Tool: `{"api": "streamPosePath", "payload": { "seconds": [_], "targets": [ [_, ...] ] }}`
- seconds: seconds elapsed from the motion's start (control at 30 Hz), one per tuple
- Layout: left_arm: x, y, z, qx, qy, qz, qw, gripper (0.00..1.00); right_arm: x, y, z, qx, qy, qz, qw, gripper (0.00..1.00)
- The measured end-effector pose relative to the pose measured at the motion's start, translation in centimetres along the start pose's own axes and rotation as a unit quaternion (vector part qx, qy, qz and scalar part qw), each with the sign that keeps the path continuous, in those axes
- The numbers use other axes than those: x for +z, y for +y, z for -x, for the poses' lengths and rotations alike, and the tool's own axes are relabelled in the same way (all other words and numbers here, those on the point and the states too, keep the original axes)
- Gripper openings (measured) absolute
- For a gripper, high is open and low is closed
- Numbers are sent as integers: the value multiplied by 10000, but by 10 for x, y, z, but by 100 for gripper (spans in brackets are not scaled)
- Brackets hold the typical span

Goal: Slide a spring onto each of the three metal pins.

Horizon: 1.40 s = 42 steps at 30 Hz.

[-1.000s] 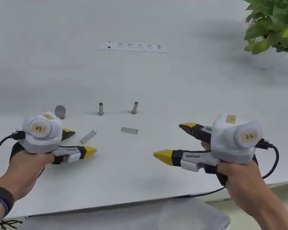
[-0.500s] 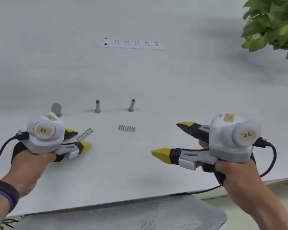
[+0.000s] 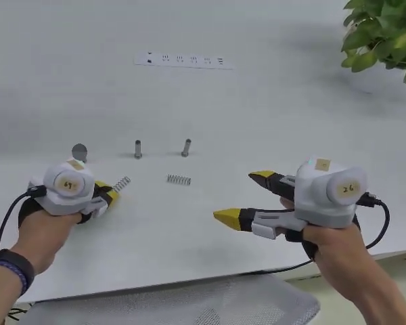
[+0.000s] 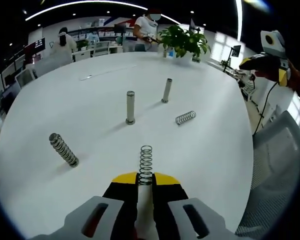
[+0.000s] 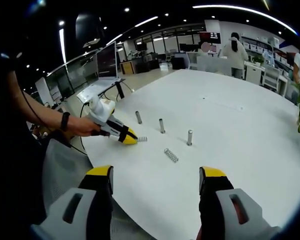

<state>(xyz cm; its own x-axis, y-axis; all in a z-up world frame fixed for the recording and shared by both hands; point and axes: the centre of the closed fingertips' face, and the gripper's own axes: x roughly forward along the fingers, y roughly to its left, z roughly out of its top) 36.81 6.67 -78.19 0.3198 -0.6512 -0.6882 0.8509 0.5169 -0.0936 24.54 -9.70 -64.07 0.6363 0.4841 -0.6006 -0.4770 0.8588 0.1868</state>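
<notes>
Left tongs closed on the near end of a spring lying on the bench short of the nearer bare pin; right tongs held wide open, empty; with so little coil pinched, it may be flicked loose.

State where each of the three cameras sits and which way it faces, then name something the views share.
Head view: on the person's head, facing down at the bench; shows left gripper, right gripper, left hand and right hand.
Left gripper view: on the left gripper, facing along its jaws, shut on a spring, towards a bare pin.
Right gripper view: on the right gripper, facing between its open jaws towards the left gripper and left hand.
Shared: the loose spring lies in all three views.
</notes>
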Motion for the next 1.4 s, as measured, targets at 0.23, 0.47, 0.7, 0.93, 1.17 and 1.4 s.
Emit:
{"api": "streamPosePath", "payload": {
  "seconds": [0.23,0.47,0.7,0.93,1.17,1.4],
  "targets": [
    [-2,0,2,17,26,66,10000,3,0,0,0,-10,-16,-1,10000,70],
    [-1,1,11,30,-33,127,9999,3,-1,1,0,-6,-12,30,10000,71],
    [-4,4,24,66,-52,95,9999,3,0,5,-2,38,-24,50,10000,71],
    [-6,5,37,63,-105,159,9998,3,-1,10,-3,124,-27,27,9999,72],
    [-6,6,48,105,-124,141,9998,2,0,14,-4,182,-52,12,9998,72],
    [0,-1,58,66,-197,78,9998,2,-1,16,-5,222,-58,16,9997,72]
  ]
}}
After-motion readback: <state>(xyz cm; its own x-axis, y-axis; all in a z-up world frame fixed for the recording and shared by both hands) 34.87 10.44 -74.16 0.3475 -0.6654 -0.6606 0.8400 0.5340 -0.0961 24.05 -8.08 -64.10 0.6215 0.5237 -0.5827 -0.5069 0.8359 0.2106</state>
